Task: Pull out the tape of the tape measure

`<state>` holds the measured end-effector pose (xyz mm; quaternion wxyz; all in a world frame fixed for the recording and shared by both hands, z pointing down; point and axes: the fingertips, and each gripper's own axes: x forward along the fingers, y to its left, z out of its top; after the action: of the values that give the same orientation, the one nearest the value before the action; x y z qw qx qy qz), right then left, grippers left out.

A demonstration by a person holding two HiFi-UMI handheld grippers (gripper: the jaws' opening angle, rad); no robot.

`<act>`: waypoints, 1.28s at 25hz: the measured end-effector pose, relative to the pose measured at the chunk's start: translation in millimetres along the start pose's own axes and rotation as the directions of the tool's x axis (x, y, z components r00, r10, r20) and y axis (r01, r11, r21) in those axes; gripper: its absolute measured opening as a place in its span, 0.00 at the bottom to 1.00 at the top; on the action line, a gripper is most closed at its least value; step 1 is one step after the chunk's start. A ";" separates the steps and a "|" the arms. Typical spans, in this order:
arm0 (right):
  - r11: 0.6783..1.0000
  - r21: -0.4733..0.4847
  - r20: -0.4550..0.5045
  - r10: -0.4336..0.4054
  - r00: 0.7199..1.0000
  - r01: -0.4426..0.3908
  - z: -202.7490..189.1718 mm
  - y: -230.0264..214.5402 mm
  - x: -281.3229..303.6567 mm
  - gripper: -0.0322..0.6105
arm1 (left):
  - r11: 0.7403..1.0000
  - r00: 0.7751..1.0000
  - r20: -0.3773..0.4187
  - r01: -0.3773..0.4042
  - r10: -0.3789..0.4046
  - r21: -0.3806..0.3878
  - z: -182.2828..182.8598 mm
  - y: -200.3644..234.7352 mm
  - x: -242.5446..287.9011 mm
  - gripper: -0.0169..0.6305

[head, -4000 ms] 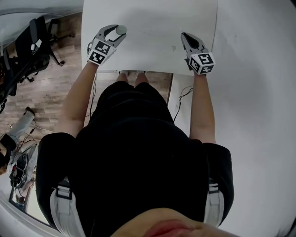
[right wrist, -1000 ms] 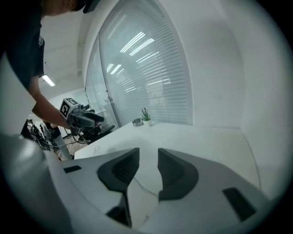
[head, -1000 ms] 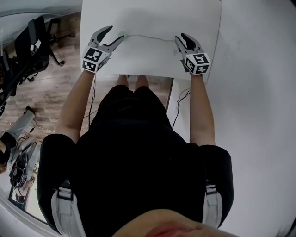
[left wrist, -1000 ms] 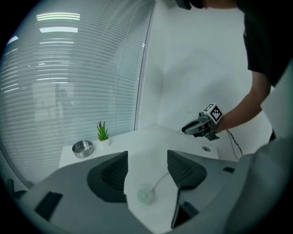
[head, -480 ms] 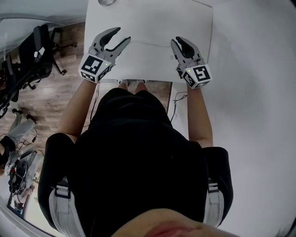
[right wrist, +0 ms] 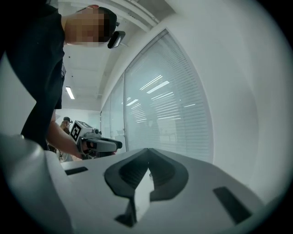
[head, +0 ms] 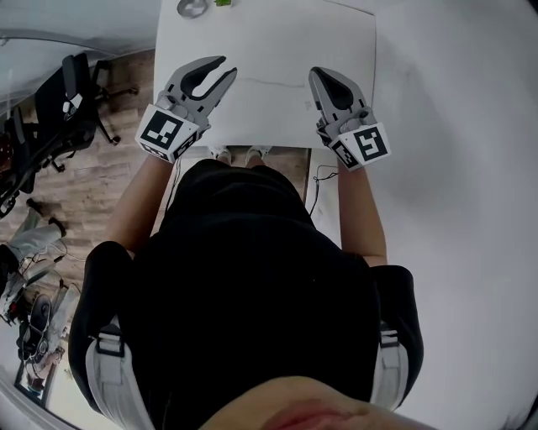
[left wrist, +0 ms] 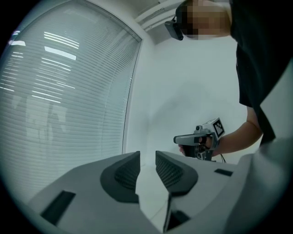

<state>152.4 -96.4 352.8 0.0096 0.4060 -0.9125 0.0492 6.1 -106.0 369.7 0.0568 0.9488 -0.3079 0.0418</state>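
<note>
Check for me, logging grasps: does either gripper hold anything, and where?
Nothing is held: the left gripper, jaws just closing, is open with nothing between; the right gripper is shut, empty.

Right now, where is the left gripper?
Head view, left side: the left gripper is over the table's near-left corner, short of the round grey thing; its jaws have just been closing, slightly apart, nothing between them.

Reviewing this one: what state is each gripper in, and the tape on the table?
left gripper: open, jaws have just been closing, nothing between them.
right gripper: shut, has just closed, empty.
tape: thin strip lying flat on the table, touched by neither gripper.
</note>
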 end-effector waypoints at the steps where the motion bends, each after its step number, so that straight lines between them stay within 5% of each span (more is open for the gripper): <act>1: 1.000 -0.006 0.008 0.005 1.000 -0.005 4.7 3.3 0.1 0.05 | 1.000 1.000 0.007 0.005 -0.005 0.001 3.8 -2.2 -0.8 0.19; 9: 0.998 -0.050 0.026 0.036 0.999 -0.035 26.9 23.9 -3.5 0.05 | 0.999 0.999 0.022 0.036 -0.036 0.015 22.6 -16.9 -7.5 0.04; 22: 0.996 -0.086 0.033 0.028 0.999 -0.025 42.2 40.5 -11.2 0.05 | 0.995 0.994 0.073 0.079 -0.084 0.059 53.8 -46.9 -5.6 0.04; 32: 0.994 -0.107 0.063 0.021 0.998 -0.015 63.0 42.3 -10.8 0.05 | 0.996 0.992 0.115 0.039 -0.047 0.076 71.8 -40.0 -4.5 0.04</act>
<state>129.7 -66.5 286.0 0.0014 0.3980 -0.9173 -0.0123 29.2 -80.8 294.9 0.0046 0.9575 -0.2884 -0.0036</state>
